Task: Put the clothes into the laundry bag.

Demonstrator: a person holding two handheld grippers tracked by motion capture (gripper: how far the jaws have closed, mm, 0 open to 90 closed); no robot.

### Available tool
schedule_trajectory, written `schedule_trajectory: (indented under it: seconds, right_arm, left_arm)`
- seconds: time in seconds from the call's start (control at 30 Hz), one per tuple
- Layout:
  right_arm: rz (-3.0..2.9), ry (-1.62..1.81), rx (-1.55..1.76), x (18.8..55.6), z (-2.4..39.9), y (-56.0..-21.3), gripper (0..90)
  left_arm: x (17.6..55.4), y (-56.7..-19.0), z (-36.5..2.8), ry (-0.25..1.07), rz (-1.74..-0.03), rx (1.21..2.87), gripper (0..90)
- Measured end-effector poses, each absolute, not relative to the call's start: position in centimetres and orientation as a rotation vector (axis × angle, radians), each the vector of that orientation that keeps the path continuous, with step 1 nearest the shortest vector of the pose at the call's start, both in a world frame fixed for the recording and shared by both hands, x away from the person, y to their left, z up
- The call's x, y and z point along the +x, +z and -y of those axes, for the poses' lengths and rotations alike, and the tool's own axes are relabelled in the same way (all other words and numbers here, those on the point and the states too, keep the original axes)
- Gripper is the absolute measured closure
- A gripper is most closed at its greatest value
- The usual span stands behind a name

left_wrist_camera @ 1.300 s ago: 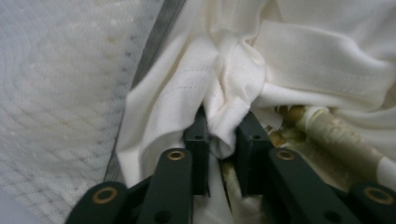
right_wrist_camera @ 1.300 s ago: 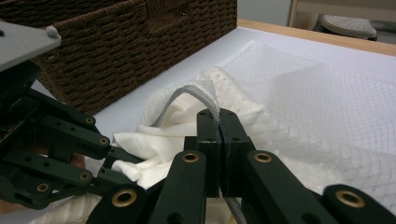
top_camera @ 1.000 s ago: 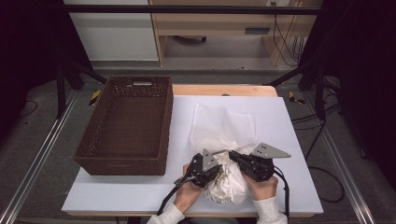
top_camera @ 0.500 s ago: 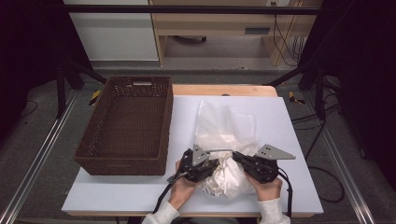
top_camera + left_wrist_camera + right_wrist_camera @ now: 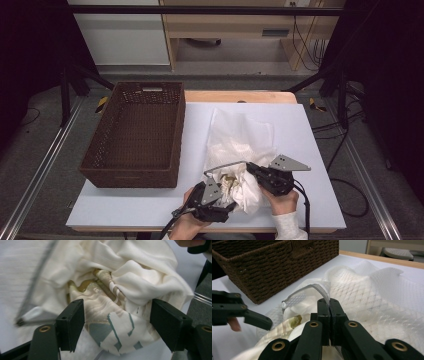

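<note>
A white mesh bag (image 5: 240, 132) lies on the table with a cream garment (image 5: 246, 192) bunched in its near mouth. My right gripper (image 5: 248, 166) is shut on the bag's zipped rim (image 5: 319, 290), holding it up off the cloth. My left gripper (image 5: 226, 196) sits at the near side of the bundle. Its jaws have just been opening and now stand wide, with the printed cream garment (image 5: 117, 315) lying between them and neither pad pressing on it. In the right gripper view, one black jaw of the left gripper (image 5: 258, 320) shows at the left.
A dark brown wicker basket (image 5: 177, 135) stands at the left of the white table (image 5: 310, 150), close beside the bag. The table's near edge is just behind both hands. A wooden desk and cables stand beyond the far edge.
My left gripper has let go of the garment, opened wide and drawn back toward the near edge. The right gripper has kept its hold on the bag's rim.
</note>
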State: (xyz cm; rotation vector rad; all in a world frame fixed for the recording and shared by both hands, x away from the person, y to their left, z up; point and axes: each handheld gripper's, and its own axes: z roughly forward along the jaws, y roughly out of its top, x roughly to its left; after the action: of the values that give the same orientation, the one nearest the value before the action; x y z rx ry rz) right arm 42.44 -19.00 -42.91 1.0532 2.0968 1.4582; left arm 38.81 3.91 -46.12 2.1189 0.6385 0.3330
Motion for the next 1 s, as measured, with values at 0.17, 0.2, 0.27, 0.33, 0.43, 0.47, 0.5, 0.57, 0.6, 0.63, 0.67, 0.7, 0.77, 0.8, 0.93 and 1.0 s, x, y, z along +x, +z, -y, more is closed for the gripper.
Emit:
schedule_trajectory:
  seconds: [0.17, 0.2, 0.27, 0.33, 0.43, 0.47, 0.5, 0.57, 0.6, 0.63, 0.67, 0.7, 0.77, 0.8, 0.93, 1.0]
  right_arm:
    - [-2.115, 1.439, 1.058, 42.6, 18.5, -43.4, 88.9]
    - [-2.115, 1.442, 1.057, 42.6, 18.5, -43.4, 88.9]
    - [-2.114, 1.444, 1.057, 42.6, 18.6, -43.4, 88.9]
    - [-2.113, 1.449, 1.054, 42.5, 18.6, -43.4, 89.0]
    - [-2.107, 1.457, 1.051, 42.5, 18.7, -43.2, 89.1]
    - [-2.099, 1.467, 1.046, 42.4, 18.9, -43.0, 89.0]
    - [-2.092, 1.476, 1.045, 42.4, 19.1, -42.9, 89.1]
    - [-2.073, 1.502, 1.032, 42.2, 19.4, -42.5, 89.1]
    - [-2.063, 1.510, 1.031, 42.2, 19.5, -42.3, 89.2]
    - [-2.056, 1.521, 1.031, 42.1, 19.6, -42.1, 89.2]
    - [-2.050, 1.527, 1.018, 42.0, 19.6, -42.0, 89.2]
    - [-2.047, 1.528, 1.010, 41.9, 19.7, -41.9, 89.3]
    - [-2.046, 1.556, 0.997, 41.7, 19.8, -41.6, 89.2]
    - [-2.049, 1.562, 0.989, 41.6, 19.8, -41.5, 89.3]
    - [-2.063, 1.560, 0.962, 41.4, 19.2, -41.3, 89.2]
    - [-2.074, 1.525, 0.983, 41.6, 19.0, -41.5, 89.3]
  left_arm:
    - [39.2, -47.2, -1.9, 0.440, -0.612, 2.163, 37.6]
    - [39.0, -47.2, -1.8, 0.455, -0.609, 2.166, 44.0]
    - [38.8, -46.8, -2.1, 0.469, -0.611, 2.159, 57.3]
    - [38.9, -46.2, -2.5, 0.453, -0.628, 2.135, 70.4]
    - [39.4, -44.8, -3.1, 0.406, -0.658, 2.083, 76.6]
    - [39.6, -44.3, -3.3, 0.396, -0.663, 2.068, 76.9]
    - [39.8, -43.9, -3.4, 0.390, -0.671, 2.053, 77.2]
    - [40.3, -43.1, -3.3, 0.385, -0.684, 2.035, 77.4]
    - [40.6, -42.7, -3.1, 0.399, -0.692, 2.029, 77.4]
    - [40.9, -42.5, -2.8, 0.412, -0.705, 2.030, 77.4]
    - [41.3, -42.4, -2.5, 0.426, -0.717, 2.031, 77.4]
    - [41.7, -42.3, -2.2, 0.447, -0.735, 2.034, 77.4]
    - [42.9, -42.5, -1.7, 0.501, -0.779, 2.039, 77.4]
    - [43.7, -42.6, -1.5, 0.526, -0.801, 2.044, 77.4]
    - [46.1, -44.4, -0.7, 0.613, -0.865, 2.079, 77.2]
    - [46.8, -45.1, -1.0, 0.563, -0.890, 2.047, 76.6]
